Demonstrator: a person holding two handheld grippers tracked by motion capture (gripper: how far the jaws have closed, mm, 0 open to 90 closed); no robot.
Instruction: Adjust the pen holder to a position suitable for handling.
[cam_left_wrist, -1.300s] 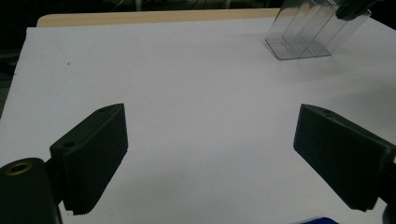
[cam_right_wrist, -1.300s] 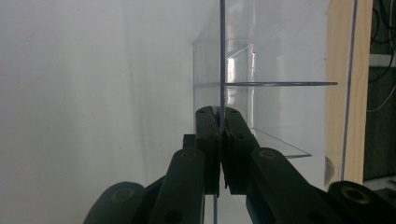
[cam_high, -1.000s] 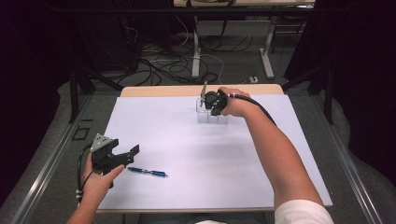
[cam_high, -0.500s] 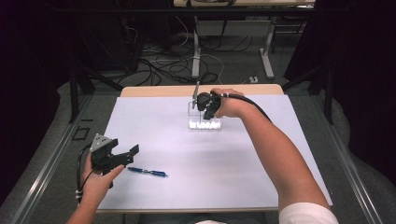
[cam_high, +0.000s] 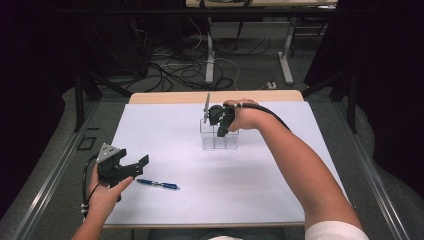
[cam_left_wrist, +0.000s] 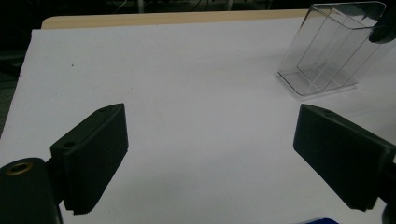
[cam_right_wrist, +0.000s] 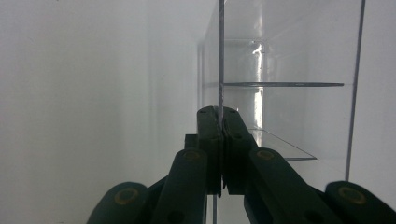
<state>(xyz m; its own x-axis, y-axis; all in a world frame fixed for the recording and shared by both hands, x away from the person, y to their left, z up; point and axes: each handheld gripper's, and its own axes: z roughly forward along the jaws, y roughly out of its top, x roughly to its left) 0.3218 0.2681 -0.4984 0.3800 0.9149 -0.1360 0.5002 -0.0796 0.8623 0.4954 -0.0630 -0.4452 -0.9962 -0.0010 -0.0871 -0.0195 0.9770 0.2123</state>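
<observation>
Clear, colourless plastic forms a small rectangular organiser box (cam_high: 219, 141), open at the top and split by thin see-through walls into narrow compartments side by side. It stands toward the far middle of the white-covered worktop (cam_high: 250, 180), near the strip of bare wood along the far edge. In the left tongs' view the box (cam_left_wrist: 327, 51) appears at the upper right, with rounded corners, glossy walls and a flat base that leaves a faint shadow on the white sheet. In the right tongs' view its walls (cam_right_wrist: 285, 93) show as bright vertical edges with thin horizontal dividers.

Right tongs (cam_high: 218, 121), held by the person's right hand reaching from the lower right, are clenched on the top rim of the box; in their own view the two black jaws (cam_right_wrist: 218, 140) press flat together with one thin clear wall pinched between them.

Left tongs (cam_high: 134, 166) rest near the left edge of the worktop in the person's left hand, released, their ribbed black pads (cam_left_wrist: 93, 154) standing wide apart over bare white surface, well away from the box. A blue pen (cam_high: 157, 184) lies flat on the sheet just beside them.
</observation>
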